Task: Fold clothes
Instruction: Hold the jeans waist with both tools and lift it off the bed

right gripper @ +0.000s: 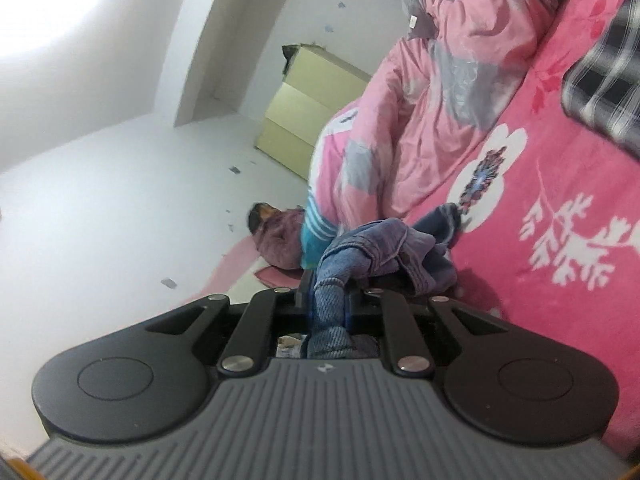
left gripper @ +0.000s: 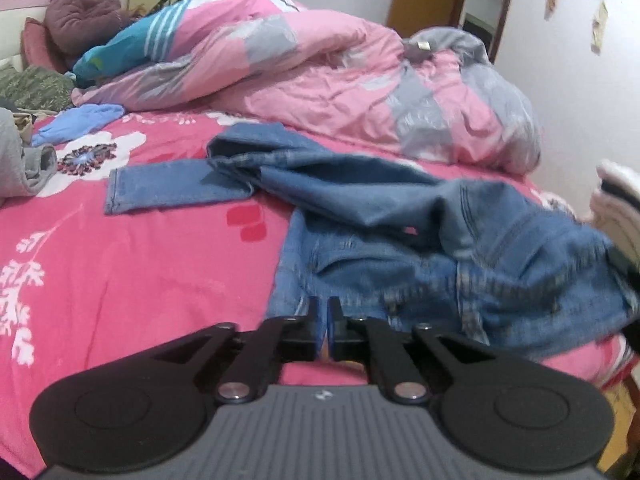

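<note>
Blue jeans (left gripper: 400, 216) lie crumpled across the pink flowered bed sheet (left gripper: 140, 272), one leg stretched out to the left. My left gripper (left gripper: 325, 320) sits at the near edge of the jeans, its fingers almost together with only a thin slit between them, and the denim edge runs into that slit. In the right wrist view my right gripper (right gripper: 330, 304) is shut on a thick bunch of the jeans (right gripper: 384, 256), which hangs lifted off the sheet (right gripper: 560, 208). The right part of the jeans looks blurred in the left wrist view.
A rumpled pink and grey quilt (left gripper: 320, 72) fills the far side of the bed. A person in a maroon jacket (left gripper: 80, 12) sits at the far left. A light blue garment (left gripper: 76, 124), a grey one (left gripper: 24, 160) and a plaid one (right gripper: 600, 80) lie around.
</note>
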The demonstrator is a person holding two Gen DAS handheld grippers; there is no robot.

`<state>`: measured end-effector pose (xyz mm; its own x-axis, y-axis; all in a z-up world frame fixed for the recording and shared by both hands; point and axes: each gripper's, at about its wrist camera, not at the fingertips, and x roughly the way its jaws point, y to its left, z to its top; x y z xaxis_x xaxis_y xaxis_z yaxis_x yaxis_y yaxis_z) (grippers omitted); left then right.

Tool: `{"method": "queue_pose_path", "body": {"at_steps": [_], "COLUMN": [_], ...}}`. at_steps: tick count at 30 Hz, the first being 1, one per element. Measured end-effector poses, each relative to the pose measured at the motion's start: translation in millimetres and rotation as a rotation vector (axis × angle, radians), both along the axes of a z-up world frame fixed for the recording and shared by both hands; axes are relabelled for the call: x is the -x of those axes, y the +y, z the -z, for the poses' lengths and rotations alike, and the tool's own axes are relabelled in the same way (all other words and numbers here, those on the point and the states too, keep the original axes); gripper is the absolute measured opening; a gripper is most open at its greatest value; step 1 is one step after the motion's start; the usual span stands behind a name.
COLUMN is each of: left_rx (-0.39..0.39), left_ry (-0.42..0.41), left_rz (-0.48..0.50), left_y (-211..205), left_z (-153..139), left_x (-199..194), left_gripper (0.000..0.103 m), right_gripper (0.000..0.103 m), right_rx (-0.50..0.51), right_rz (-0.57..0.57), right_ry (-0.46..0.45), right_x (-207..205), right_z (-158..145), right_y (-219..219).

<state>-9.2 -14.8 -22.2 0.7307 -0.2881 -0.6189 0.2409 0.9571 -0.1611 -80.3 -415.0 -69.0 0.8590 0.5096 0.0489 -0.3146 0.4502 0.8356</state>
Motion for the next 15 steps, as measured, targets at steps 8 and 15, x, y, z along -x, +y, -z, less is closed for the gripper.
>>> {"method": "queue_pose_path", "body": {"at_steps": [8,15], "left_rx": [-0.213,-0.350], "left_ry": [-0.090,-0.225], "left_rz": [0.086,0.191], "left_y": [-16.8,-42.4], "left_z": [25.9,39.3], "left_x": [28.8,49.2], "left_gripper": [0.070,0.095], "right_gripper": [0.011,0.011], "right_rx": [0.006,0.000], "right_rz": [-0.007,-0.061], "right_ry": [0.044,0.045], "right_x": [-8.7,-39.7], "right_z": [-7.6,-38.0], "right_y": [3.8,14.9]}}
